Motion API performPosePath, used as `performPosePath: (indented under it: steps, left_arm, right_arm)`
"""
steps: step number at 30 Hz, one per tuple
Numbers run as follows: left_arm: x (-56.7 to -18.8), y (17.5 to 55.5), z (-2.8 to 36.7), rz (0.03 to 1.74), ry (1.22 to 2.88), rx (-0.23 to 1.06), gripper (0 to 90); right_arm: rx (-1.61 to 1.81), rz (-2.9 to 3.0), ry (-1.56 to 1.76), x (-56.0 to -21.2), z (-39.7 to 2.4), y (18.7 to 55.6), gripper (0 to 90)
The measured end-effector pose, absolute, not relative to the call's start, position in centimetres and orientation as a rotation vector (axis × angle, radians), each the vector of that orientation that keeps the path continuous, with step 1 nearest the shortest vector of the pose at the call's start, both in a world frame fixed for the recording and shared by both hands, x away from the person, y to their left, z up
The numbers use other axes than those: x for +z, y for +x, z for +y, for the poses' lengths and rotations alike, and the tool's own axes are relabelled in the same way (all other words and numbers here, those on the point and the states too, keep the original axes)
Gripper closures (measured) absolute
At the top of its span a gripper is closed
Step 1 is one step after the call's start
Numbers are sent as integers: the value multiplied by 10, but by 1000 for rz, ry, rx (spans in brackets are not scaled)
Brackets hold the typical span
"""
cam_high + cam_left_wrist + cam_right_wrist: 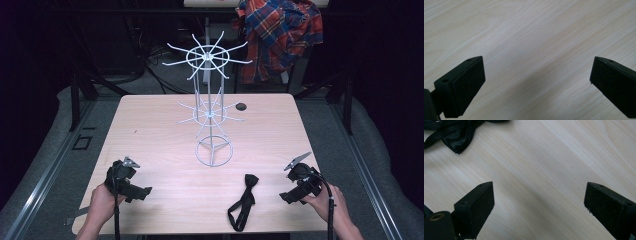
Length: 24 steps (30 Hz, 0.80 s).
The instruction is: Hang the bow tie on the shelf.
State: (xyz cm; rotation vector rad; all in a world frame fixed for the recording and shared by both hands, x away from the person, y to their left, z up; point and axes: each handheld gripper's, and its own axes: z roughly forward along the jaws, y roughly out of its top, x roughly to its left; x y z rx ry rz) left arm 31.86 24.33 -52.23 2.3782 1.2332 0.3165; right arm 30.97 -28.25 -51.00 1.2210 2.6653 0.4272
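A black bow tie (243,201) with its strap lies flat on the pale wooden desk (160,125), near the front edge and just in front of the round base of a white wire rack (212,112) that stands upright mid-desk. The left hand-held gripper (142,192) rests on the desk well to the left of the bow tie; in the left gripper view its jaws stand wide apart over bare wood, nothing between them. The right hand-held gripper (287,196) sits near the bow tie's right side, jaws likewise wide and empty. In the right gripper view the bow tie (454,135) lies beyond the jaws, apart from them. A plaid shirt (280,32) hangs behind the rack, beyond the desk.
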Motion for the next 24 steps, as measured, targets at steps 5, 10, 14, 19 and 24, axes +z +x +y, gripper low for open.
performPosePath:
  steps: [5, 10, 14, 19, 24]
  left_arm:
    - [-523, 319, 243, 1231, 2382, 313, 0]
    - [-523, 319, 244, 1231, 2383, 317, 0]
    - [-523, 318, 244, 1229, 2385, 315, 0]
    - [-523, 317, 247, 1241, 2378, 307, 0]
    - [-524, 316, 251, 1253, 2364, 300, 0]
  right_arm:
    - [417, 2665, 1211, -510, -283, 310, 91]
    - [422, 2658, 1213, -510, -281, 310, 92]
    - [419, 2670, 1196, -509, -280, 310, 92]
    - [443, 2677, 1174, -507, -274, 310, 91]
    - [451, 2667, 1151, -506, -267, 312, 91]
